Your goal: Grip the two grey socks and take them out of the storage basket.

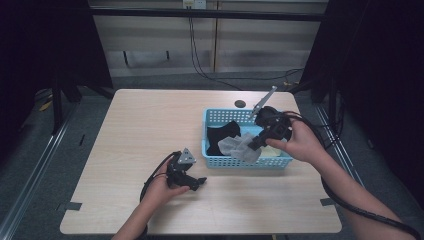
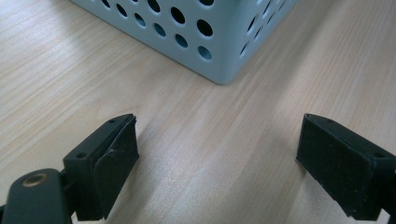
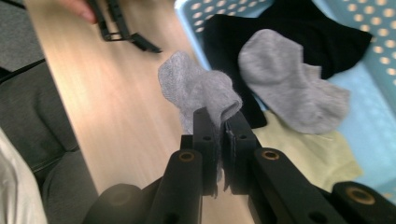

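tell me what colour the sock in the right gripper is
Grey sock, clearest in the right gripper view.

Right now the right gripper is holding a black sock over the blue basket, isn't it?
Not quite. The sock pinched in the right gripper is grey, not black, as the right gripper view shows. The black cloth lies in the blue basket below.

On the desk [image 1: 150, 125], the right tool [image 1: 256, 142] hung over the blue basket [image 1: 215, 116], its jaws pinched on a grey sock [image 1: 239, 146] that draped down over the basket's near wall. Just beyond the sock lay a black cloth [image 1: 222, 134] inside the basket. The left tool [image 1: 199, 182] rested on the desk, near the basket's front corner and well apart from the right tool.
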A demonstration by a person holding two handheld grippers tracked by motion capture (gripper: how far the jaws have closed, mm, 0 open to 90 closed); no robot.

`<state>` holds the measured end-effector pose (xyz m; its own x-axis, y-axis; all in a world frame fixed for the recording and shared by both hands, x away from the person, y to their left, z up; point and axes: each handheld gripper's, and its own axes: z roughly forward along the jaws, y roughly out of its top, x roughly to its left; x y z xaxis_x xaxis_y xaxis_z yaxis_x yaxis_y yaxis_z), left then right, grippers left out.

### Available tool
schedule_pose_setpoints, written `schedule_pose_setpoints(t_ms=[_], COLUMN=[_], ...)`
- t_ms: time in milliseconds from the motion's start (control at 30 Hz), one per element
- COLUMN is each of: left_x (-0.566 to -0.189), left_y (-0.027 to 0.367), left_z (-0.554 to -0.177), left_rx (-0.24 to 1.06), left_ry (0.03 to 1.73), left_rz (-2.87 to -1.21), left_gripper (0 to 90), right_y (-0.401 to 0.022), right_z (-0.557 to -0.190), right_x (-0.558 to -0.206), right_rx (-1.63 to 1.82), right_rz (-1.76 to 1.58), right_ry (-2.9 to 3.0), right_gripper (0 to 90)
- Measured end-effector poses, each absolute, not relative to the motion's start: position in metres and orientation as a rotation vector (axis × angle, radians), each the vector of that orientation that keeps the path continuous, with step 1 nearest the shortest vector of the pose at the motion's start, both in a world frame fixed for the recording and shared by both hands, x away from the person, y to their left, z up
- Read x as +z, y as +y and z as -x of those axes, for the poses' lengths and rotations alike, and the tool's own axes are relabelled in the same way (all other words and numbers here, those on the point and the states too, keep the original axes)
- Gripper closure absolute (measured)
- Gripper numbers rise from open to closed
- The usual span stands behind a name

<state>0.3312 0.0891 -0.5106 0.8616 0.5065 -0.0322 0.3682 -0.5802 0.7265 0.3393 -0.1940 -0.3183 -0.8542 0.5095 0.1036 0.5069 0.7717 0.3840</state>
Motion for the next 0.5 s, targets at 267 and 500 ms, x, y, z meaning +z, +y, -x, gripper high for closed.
schedule_pose_setpoints(t_ms=[267, 500], left_x=[-0.51, -0.51], left_y=[0.089, 0.089], left_z=[-0.331, -0.331], left_rx=[0.23, 0.23], left_ry=[0.629, 0.629], left_rz=[-2.255, -2.255], left_gripper=[11.8, 11.8], right_y=[-0.182, -0.173], right_z=[-0.317, -0.312], right_x=[-0.338, -0.367], right_rx=[0.63, 0.596], right_rz=[-0.773, -0.769], right_ry=[3.018, 3.064], right_gripper=[85.1, 85.1])
